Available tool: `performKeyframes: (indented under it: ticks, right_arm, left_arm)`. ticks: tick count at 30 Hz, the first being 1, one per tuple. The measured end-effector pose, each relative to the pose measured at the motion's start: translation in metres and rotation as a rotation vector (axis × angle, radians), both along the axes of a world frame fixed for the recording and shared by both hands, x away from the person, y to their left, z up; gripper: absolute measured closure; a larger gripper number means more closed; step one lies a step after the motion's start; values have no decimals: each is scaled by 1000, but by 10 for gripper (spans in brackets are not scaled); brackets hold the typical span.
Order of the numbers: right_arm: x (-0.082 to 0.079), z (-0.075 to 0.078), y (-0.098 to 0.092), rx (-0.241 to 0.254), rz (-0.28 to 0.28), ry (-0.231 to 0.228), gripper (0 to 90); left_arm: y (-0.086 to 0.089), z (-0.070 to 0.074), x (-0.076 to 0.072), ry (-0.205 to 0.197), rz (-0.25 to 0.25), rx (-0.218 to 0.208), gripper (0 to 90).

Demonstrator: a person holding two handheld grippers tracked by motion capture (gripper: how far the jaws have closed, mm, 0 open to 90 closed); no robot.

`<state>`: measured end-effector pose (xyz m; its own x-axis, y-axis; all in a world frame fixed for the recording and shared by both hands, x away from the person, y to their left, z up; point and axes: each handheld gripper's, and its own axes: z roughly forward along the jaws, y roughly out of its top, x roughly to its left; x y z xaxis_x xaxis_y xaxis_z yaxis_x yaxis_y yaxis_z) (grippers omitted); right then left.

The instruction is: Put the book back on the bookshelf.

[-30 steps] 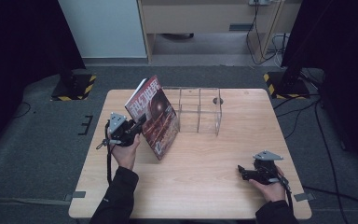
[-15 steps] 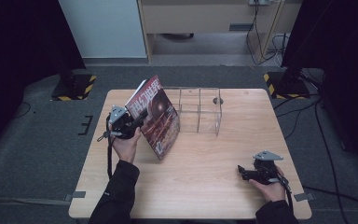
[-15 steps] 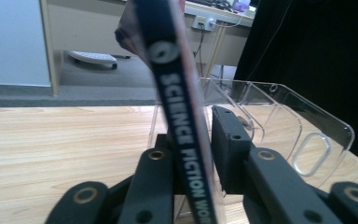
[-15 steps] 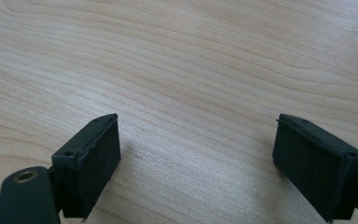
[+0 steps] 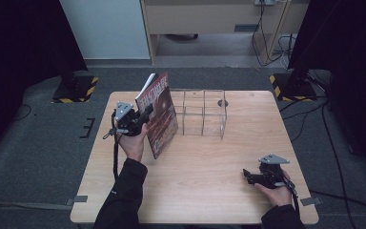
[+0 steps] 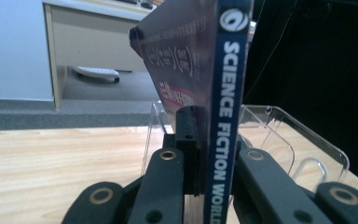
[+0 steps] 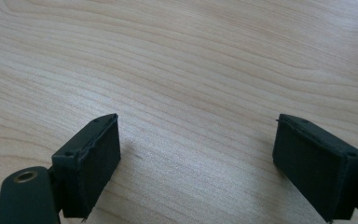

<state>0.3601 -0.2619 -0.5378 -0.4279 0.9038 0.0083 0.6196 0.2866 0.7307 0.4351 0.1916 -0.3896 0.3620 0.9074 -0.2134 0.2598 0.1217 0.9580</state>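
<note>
A magazine (image 5: 158, 113) with a dark red cover stands tilted on edge at the table's left, just left of a clear acrylic rack (image 5: 204, 112). My left gripper (image 5: 145, 116) is shut on its spine side. In the left gripper view the blue spine (image 6: 223, 107) reads "SCIENCE FICTION WORLD" and sits clamped between the two black jaws, with the rack (image 6: 279, 135) behind it. My right gripper (image 5: 246, 176) rests low over the wood near the front right corner. Its jaws stand wide apart over bare wood, with my right gripper (image 7: 196, 156) open and holding nothing.
The wooden table (image 5: 209, 162) has bare surface across its middle and front. The rack has several upright dividers. Beyond the table's far edge are a grey floor, a pale cabinet (image 5: 209, 19) and yellow-black stand bases (image 5: 74, 89).
The left gripper has carried the magazine a little toward the far side and raised it more upright, closer to the rack. The right gripper has stayed put.
</note>
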Motion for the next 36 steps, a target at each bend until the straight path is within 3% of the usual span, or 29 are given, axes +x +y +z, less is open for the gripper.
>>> performKeyframes:
  ticks: [7,15,20,24,31,36]
  right_arm:
    - [0,0,0,-3,6,-1,150]
    - [0,0,0,-5,10,-2,150]
    - [0,0,0,-2,9,-2,150]
    - [0,0,0,-3,13,-4,150]
    - [-1,0,0,-3,12,-2,150]
    - [-1,0,0,-2,12,0,150]
  left_arm:
    - [-9,0,12,-36,28,-12,836]
    - [-15,-2,28,-96,63,-70,836]
    - [-20,-8,33,-90,78,-49,835]
    - [-21,-16,31,-110,87,-61,835]
    - [-20,-27,28,-111,91,-63,834]
    - [-13,-31,25,-87,69,-48,826]
